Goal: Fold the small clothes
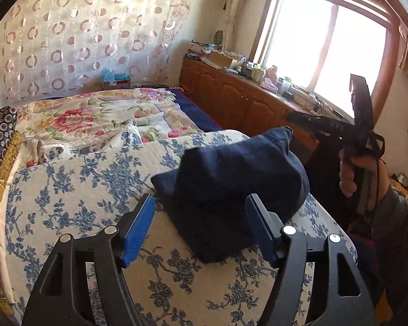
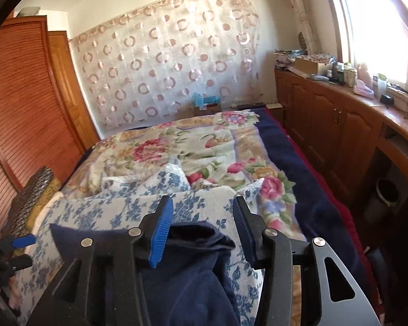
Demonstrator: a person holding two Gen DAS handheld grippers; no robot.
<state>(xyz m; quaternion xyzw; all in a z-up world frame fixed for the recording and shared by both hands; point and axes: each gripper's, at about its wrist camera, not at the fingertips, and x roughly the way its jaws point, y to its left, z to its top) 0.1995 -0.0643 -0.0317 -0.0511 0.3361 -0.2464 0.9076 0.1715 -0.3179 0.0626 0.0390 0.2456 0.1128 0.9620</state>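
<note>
A dark navy garment (image 1: 231, 187) lies bunched in a rough folded heap on the blue-floral bed cover (image 1: 68, 190). My left gripper (image 1: 201, 222) is open, its blue pads on either side of the heap's near end, holding nothing. My right gripper (image 2: 202, 231) is open above the same navy garment (image 2: 193, 266), empty. In the left wrist view the right gripper (image 1: 359, 125) is raised at the right, off the bed's edge, held in a hand. The left gripper (image 2: 11, 255) shows at the far left of the right wrist view.
A pink-floral quilt (image 2: 204, 146) and a navy blanket (image 2: 299, 179) cover the far bed. A wooden cabinet (image 2: 326, 125) with clutter runs under the window on the right. A wooden wardrobe (image 2: 21, 103) stands left. Patterned pillows (image 1: 0, 135) lie at the left.
</note>
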